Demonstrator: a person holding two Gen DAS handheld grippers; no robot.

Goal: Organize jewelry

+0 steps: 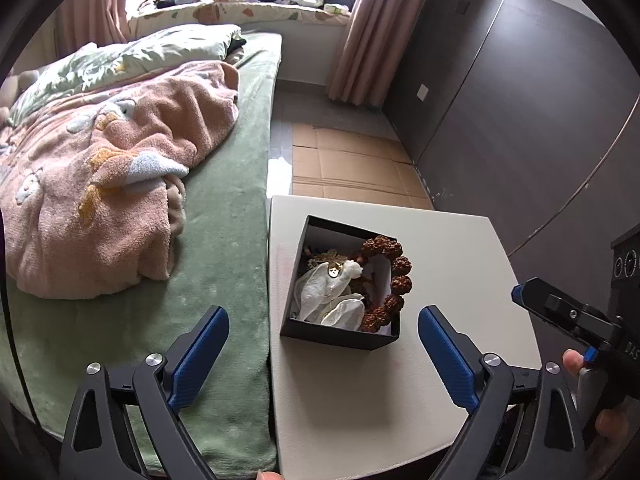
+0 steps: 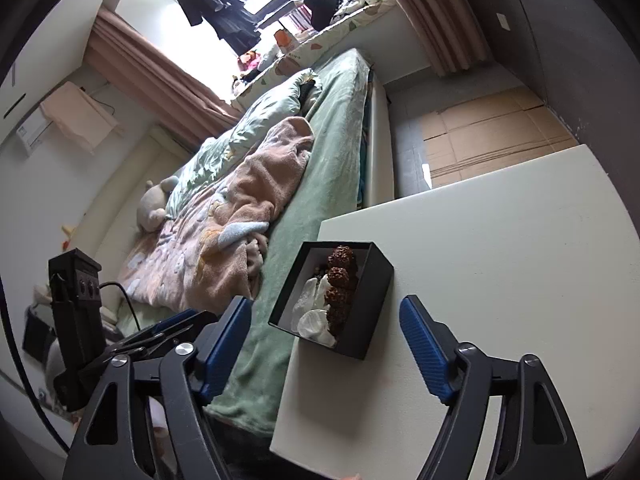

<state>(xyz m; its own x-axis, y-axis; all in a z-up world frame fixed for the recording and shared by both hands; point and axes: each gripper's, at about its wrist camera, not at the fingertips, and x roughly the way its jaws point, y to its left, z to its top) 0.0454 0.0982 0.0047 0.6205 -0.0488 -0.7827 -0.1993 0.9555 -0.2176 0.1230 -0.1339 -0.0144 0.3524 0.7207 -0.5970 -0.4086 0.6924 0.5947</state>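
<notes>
A black open box (image 1: 298, 312) stands on a white table (image 1: 440, 280) beside the bed. Inside lie a brown bead bracelet (image 1: 394, 276), white gauze pouches (image 1: 320, 288) and a small gold piece (image 1: 333, 269). My left gripper (image 1: 324, 320) is open and empty, its jaws wide apart just in front of the box. My right gripper (image 2: 326, 320) is open and empty, also just short of the box (image 2: 372, 304), with the bracelet (image 2: 340, 276) and pouches (image 2: 314, 322) showing inside. The right gripper also shows at the right edge of the left wrist view (image 1: 560, 312).
A bed with a green sheet (image 1: 224, 240) and a pink blanket (image 1: 100, 184) lies left of the table. Cardboard (image 1: 352, 164) covers the floor beyond it. A dark wardrobe (image 1: 520, 100) stands on the right.
</notes>
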